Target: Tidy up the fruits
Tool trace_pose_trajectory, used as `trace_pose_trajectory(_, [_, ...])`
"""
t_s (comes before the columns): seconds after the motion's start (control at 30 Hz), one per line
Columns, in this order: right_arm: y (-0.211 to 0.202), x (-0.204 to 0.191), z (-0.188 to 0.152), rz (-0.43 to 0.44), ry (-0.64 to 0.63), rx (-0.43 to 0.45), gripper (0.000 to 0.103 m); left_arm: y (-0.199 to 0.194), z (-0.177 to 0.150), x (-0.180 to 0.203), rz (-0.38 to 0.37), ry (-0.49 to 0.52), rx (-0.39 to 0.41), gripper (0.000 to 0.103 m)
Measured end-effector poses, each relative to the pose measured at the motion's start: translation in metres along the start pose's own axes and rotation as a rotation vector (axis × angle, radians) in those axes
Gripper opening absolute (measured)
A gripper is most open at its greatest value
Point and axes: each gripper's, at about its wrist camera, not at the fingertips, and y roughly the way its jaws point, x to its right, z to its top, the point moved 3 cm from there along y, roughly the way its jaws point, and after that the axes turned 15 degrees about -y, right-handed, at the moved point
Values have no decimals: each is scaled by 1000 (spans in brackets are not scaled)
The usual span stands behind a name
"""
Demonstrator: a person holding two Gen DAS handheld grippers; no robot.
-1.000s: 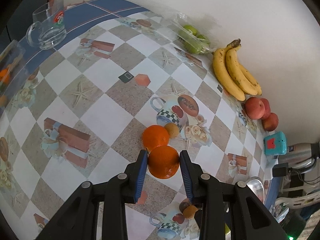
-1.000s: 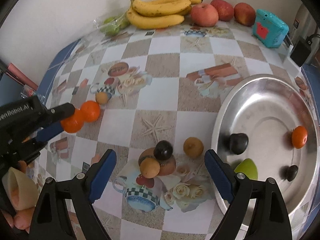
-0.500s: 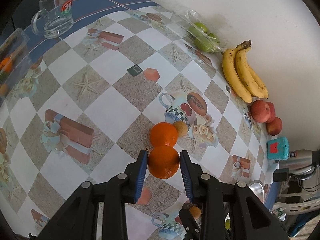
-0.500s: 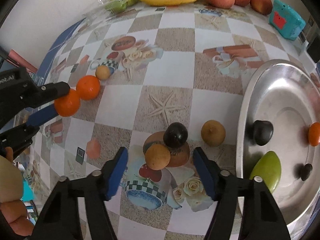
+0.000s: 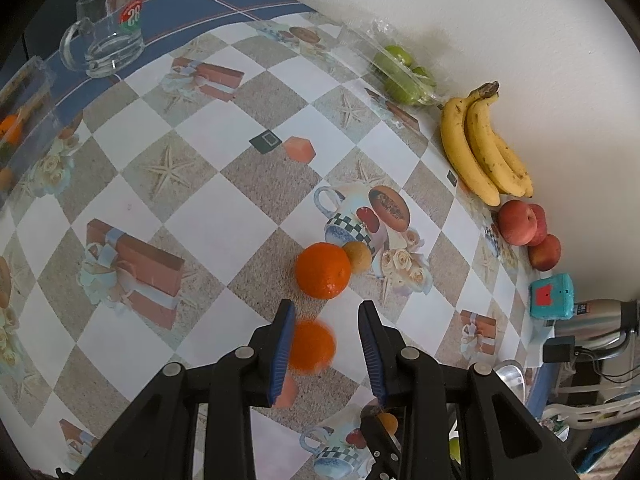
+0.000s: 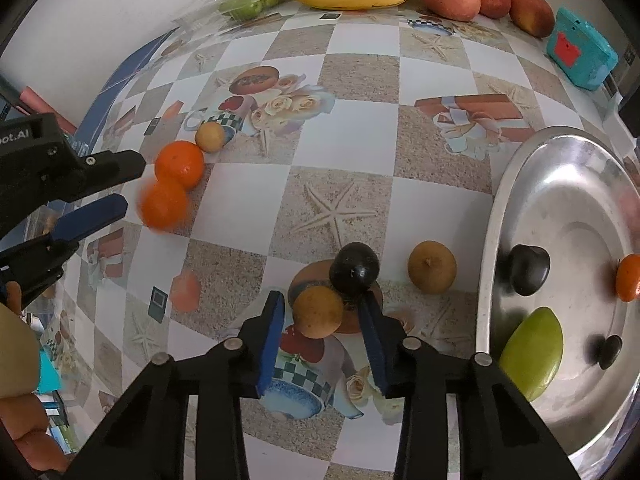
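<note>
My left gripper hangs over the tablecloth with its jaws a narrow gap apart. A blurred orange lies below them, brushing the left pad and clear of the right one. In the right wrist view this orange sits just past the left gripper's tips, next to a second orange. My right gripper points down around a small brown fruit. Its jaws are closing, and a sliver of gap shows on each side. A dark plum rests just beyond the right fingertip.
A steel bowl at the right holds a dark plum, a green mango and a small orange. Another brown fruit lies beside it. Bananas, apples, bagged green fruit and a teal box line the wall. A glass mug stands far left.
The right jaws have come from wide open to close around the brown fruit. The orange has slipped out from between the left pads and now shows blurred and lower.
</note>
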Motion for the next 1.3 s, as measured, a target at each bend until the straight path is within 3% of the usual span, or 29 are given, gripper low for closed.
trace_pose_trajectory(0.3, [-1, -1, 1, 2, -6, 0, 30, 7, -1, -2, 12, 3, -30, 37])
trace_pose_trajectory(0.33, [-1, -2, 2, 5, -10, 1, 28, 8, -2, -2, 16, 4, -36, 40])
trace_pose_trajectory(0.37, [-2, -3, 2, 8, -13, 3, 27, 10, -2, -2, 20, 9, -42, 53])
trace_pose_trajectory(0.43, [-4, -4, 4, 18, -19, 9, 27, 12, -6, 3, 22, 43, -56, 66])
trace_pose_trajectory(0.67, [-14, -4, 5, 24, -4, 37, 27, 6, -16, 13, 6, 107, -77, 68])
trace_pose_trajectory(0.93, [-35, -2, -5, 10, 31, 74, 27, 8, -26, 8, 32, 115, -116, 69])
trace_pose_trajectory(1.3, [-64, 34, -19, -18, 166, 140, 27, 23, -52, 21, 25, 197, -203, 68])
